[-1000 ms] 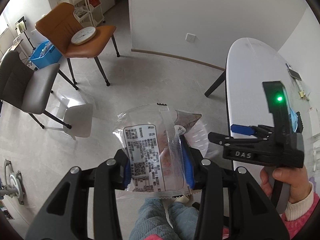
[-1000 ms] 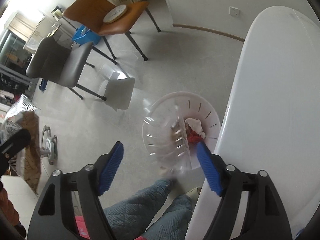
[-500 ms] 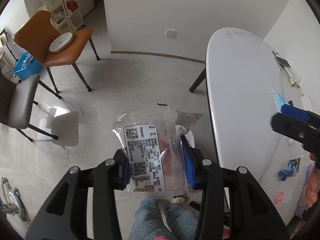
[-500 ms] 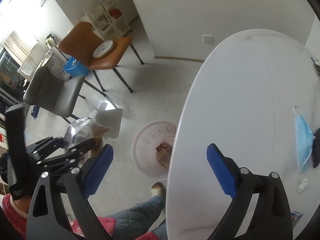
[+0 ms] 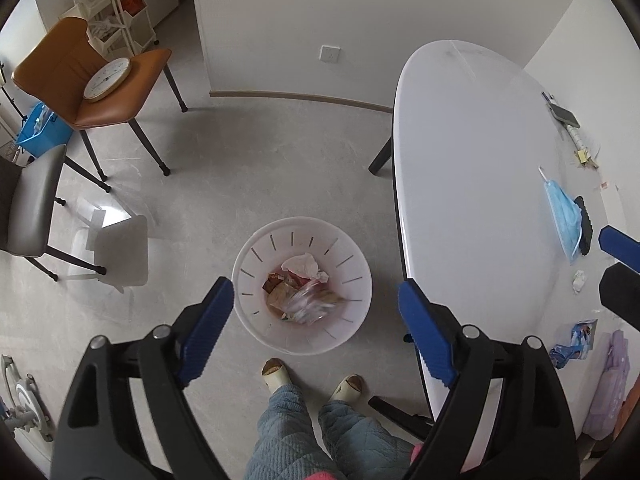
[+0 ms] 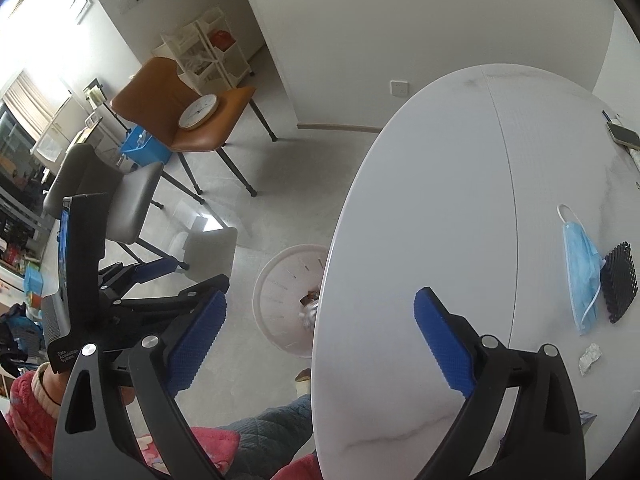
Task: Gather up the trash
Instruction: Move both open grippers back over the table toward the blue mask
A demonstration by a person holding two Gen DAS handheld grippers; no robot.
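While the left gripper (image 5: 316,308) hangs over the bin (image 5: 302,344), jaws opening and empty, the right gripper (image 6: 320,334) stands released over the table (image 6: 440,200). Nearer that one, the mask (image 6: 582,268) lies far-right, long axis near-to-far.

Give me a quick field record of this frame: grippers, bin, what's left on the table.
left gripper: jaws opening, nothing between them, above the bin
right gripper: open, empty, over the table edge
bin: white, on the floor beside the table, holds wrappers and a tissue
snack packet: blurred, in the bin
table: white, oval
left on table: blue face mask, crumpled paper scrap, black mesh item
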